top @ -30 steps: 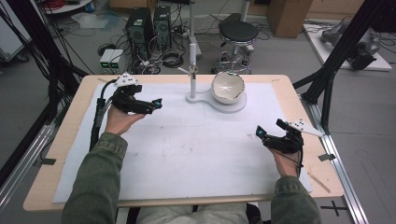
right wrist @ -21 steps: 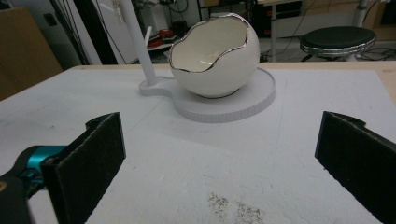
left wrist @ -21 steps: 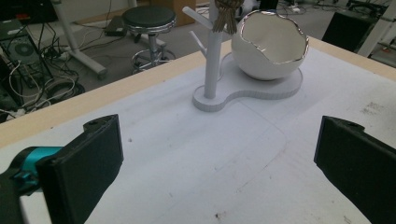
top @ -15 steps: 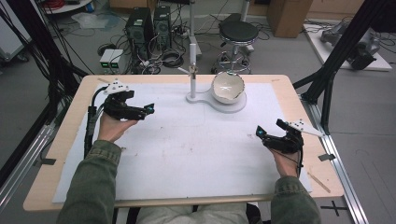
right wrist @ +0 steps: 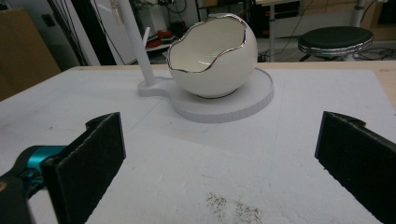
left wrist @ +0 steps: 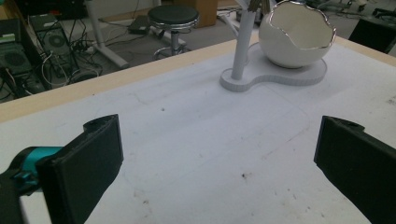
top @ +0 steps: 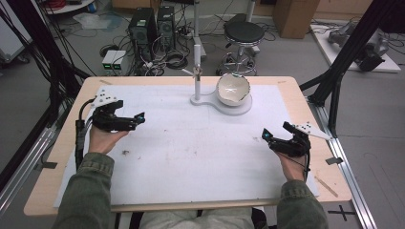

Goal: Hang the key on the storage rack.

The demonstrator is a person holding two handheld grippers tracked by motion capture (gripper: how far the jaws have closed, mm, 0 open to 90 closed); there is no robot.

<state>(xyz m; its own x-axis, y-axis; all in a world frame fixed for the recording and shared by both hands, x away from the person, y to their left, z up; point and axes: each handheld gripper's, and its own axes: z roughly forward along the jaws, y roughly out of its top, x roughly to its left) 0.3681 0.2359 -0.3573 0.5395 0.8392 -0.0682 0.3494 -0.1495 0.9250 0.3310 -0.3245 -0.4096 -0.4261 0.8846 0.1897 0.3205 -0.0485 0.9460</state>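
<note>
White eggshell bowl (top: 233, 89) sits on its stand base (top: 224, 106) at worktop (top: 286, 83) far edge, left claw (top: 139, 117) & right claw (top: 265, 135) both wide apart, well away; risk: hasty reach could knock bowl off base.

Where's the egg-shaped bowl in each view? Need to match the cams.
High view: egg-shaped bowl at the table's far edge, right of centre, on the white base.
Left gripper view: bowl top right, right of the post.
Right gripper view: bowl upper centre.
Shared landmark: the white post beside the bowl.
</note>
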